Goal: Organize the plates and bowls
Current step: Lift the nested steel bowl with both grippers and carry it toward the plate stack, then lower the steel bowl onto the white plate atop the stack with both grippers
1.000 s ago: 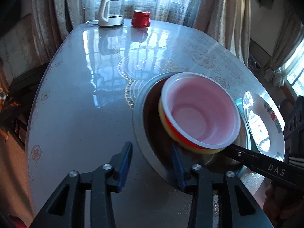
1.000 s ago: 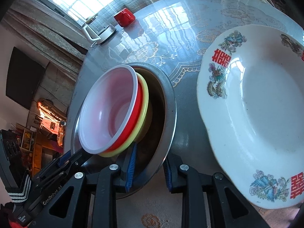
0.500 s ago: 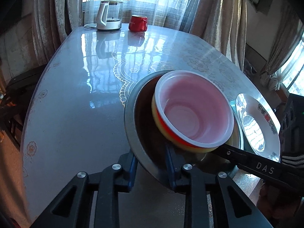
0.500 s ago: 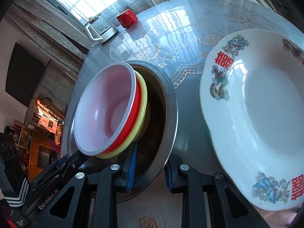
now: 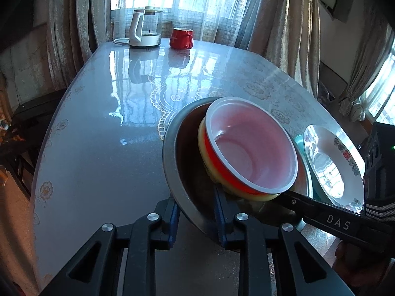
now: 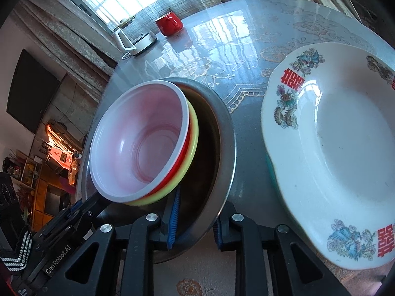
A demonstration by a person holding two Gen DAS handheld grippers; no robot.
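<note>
Both tongs, left tongs (image 5: 195, 218) and right tongs (image 6: 195, 224), clamp opposite sides of a metal basin's (image 5: 172, 172) rim above the surface (image 5: 103, 128), and its tilt could slide the stacked plastic bowls (image 6: 138, 143) out toward the decorated plate (image 6: 333, 153).

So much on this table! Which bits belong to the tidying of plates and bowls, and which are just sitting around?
Part of the job:
- metal basin, its rim gripped by the left tool and the right tool
- nested plastic bowls tilted inside it
- white patterned plate

Just sitting around:
- red mug
- glass kettle
- table
</note>
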